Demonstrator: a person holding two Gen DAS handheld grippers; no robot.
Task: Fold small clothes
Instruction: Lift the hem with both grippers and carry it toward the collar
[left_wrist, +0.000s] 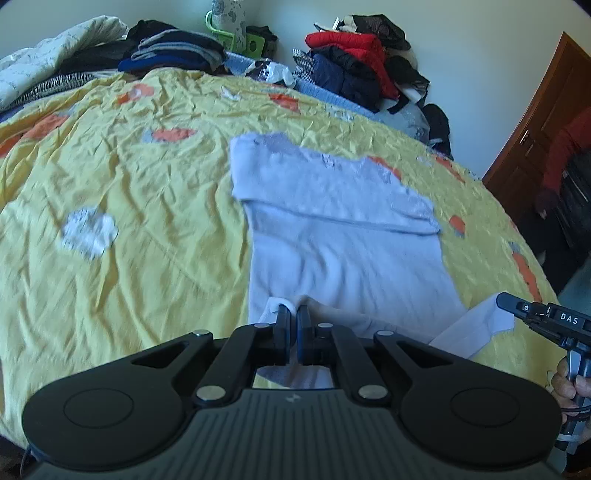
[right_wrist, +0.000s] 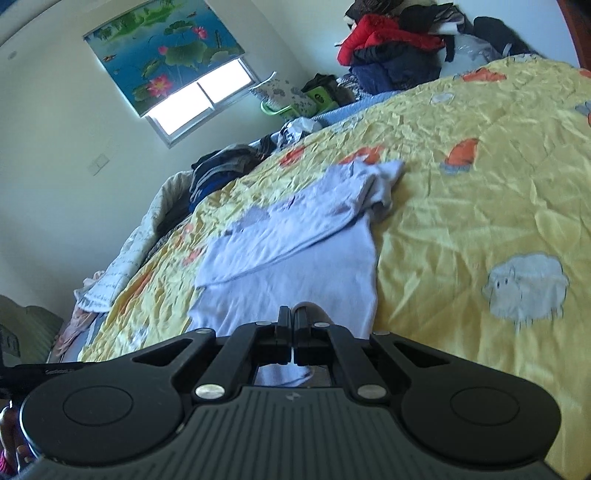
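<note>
Left tongs (left_wrist: 294, 314), right tongs (right_wrist: 291, 315): both clamped on near hem of pale shirt (left_wrist: 343, 236); shirt's long axis runs away across bed (left_wrist: 129, 166).

Open yellow bedspread (left_wrist: 122, 177) lies from 9 to 11 o'clock; clothes piles (left_wrist: 354, 59) block the bed's far edge at 12.

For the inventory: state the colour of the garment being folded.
Pale lavender-blue garment, plain; clearest in the left wrist view.

Left hand-held gripper (left_wrist: 294, 314) and right hand-held gripper (right_wrist: 292, 314) both point downward, jaws pinched closed.
</note>
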